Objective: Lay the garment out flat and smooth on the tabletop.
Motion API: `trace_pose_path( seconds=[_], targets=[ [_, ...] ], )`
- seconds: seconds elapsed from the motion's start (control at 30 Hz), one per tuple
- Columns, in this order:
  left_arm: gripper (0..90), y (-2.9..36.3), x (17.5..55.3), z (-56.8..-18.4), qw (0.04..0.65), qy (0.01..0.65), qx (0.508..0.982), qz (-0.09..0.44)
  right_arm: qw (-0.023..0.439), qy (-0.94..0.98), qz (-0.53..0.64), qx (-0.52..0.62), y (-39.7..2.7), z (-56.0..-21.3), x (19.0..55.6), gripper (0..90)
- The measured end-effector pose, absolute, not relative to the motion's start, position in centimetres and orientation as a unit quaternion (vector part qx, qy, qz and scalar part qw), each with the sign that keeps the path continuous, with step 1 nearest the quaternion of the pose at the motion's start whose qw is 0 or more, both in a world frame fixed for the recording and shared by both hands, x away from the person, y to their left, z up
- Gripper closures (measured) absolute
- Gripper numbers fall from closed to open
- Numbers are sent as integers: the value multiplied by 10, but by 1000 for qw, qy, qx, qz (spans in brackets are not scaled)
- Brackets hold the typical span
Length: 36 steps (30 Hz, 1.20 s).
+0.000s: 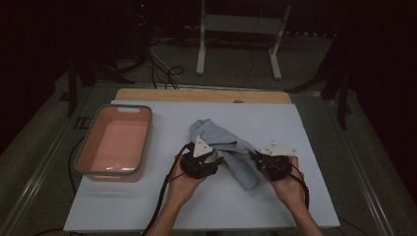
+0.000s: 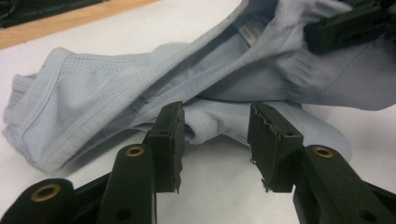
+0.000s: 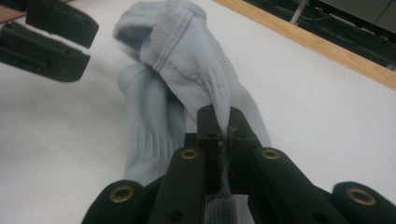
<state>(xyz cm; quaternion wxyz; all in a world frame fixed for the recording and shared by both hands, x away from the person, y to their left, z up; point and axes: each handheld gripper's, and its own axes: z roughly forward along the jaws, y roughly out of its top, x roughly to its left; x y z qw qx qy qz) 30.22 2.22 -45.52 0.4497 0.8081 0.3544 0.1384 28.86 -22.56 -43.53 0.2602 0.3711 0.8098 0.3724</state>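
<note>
A pale blue knitted garment [image 1: 231, 147] lies bunched on the white table top [image 1: 275, 201], between my two grippers. In the left gripper view the left gripper [image 2: 215, 135] stands open; a fold of the garment [image 2: 140, 84] lies just past its tips, touching neither pad. From the high view, the left gripper [image 1: 220, 161] is at the cloth's left side. My right gripper [image 3: 223, 121] is shut on a ribbed edge of the garment [image 3: 187, 60], with cloth pinched between its jaws. It sits at the cloth's right side [image 1: 254, 157].
A pink basin with a grey rim [image 1: 146, 142] stands on the left part of the table. A wooden strip [image 1: 196, 95] runs along the far edge. Behind the table, a white stand [image 1: 236, 29] and cables are on the floor.
</note>
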Motion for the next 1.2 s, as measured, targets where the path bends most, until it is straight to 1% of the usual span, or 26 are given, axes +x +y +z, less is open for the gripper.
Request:
trace_pose_path(
  seconds=[0.37,0.57,0.63,0.8,0.83,0.9,0.93,0.97,1.0,1.03,1.07,1.2],
  targets=[
    [528,13,312,-470,432,364,817,119,263,805,374,377,-233,-434,290,867],
    [479,5,320,-478,421,369,822,109,261,805,376,378,-232,-435,290,867],
    [451,3,322,-481,417,372,822,107,261,805,376,378,-232,-435,290,867],
    [437,1,325,-485,412,377,824,94,261,805,375,379,-234,-434,290,866],
    [479,1,326,-485,415,374,824,90,261,805,376,377,-234,-434,290,867],
    [597,0,325,-484,408,367,829,101,260,805,376,379,-233,-434,290,866],
    [695,-1,325,-484,401,366,833,105,261,805,376,378,-233,-434,290,867],
    [767,-1,325,-484,401,366,833,105,261,805,376,378,-233,-434,290,867],
    [767,0,325,-484,399,367,834,103,261,804,377,378,-232,-434,290,867],
    [836,0,325,-484,398,367,834,104,261,805,378,375,-233,-434,290,867],
    [862,1,325,-484,396,366,835,109,262,804,379,375,-233,-433,290,867],
    [879,5,322,-482,398,365,834,112,263,803,380,376,-236,-431,289,867]
  ],
)
